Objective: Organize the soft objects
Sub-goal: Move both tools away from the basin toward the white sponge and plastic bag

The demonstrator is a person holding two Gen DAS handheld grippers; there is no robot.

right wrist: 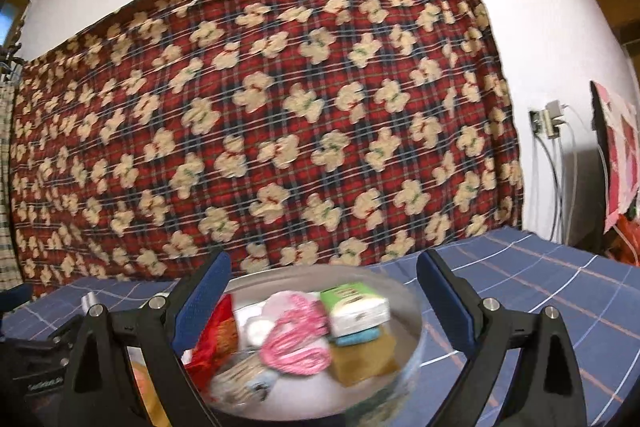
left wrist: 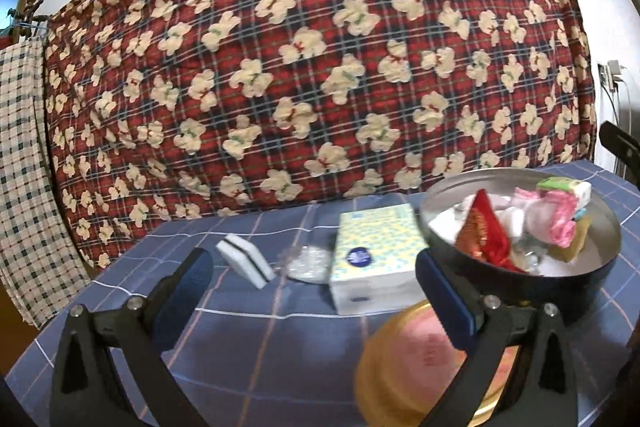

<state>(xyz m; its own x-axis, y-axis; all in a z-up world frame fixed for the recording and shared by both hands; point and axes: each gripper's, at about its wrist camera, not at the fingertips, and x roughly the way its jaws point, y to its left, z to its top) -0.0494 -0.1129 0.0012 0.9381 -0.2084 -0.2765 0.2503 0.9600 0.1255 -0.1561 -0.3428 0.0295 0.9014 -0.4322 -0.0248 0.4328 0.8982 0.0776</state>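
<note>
A round metal bowl [left wrist: 600, 239] [right wrist: 412, 303] on the blue checked tablecloth holds several soft items: a red pouch [left wrist: 486, 231] [right wrist: 214, 341], a pink-and-white cloth [left wrist: 560, 215] [right wrist: 296, 339], a small tissue pack [left wrist: 568, 187] [right wrist: 356, 307] and a yellow sponge [left wrist: 572, 243] [right wrist: 360, 361]. On the cloth left of the bowl lie a tissue box [left wrist: 376, 255], a clear plastic bag [left wrist: 308, 261] and a white-and-black sponge [left wrist: 246, 259]. My left gripper [left wrist: 316, 287] is open, low over the cloth before the tissue box. My right gripper [right wrist: 324, 291] hangs open just above the bowl.
A round gold-and-pink tin [left wrist: 420, 359] sits at the near edge beside my left gripper. A red plaid blanket with bear prints [left wrist: 312, 67] hangs behind the table. Wall sockets with cables [right wrist: 548, 123] are at the right, and a checked cloth [left wrist: 24, 167] hangs at the left.
</note>
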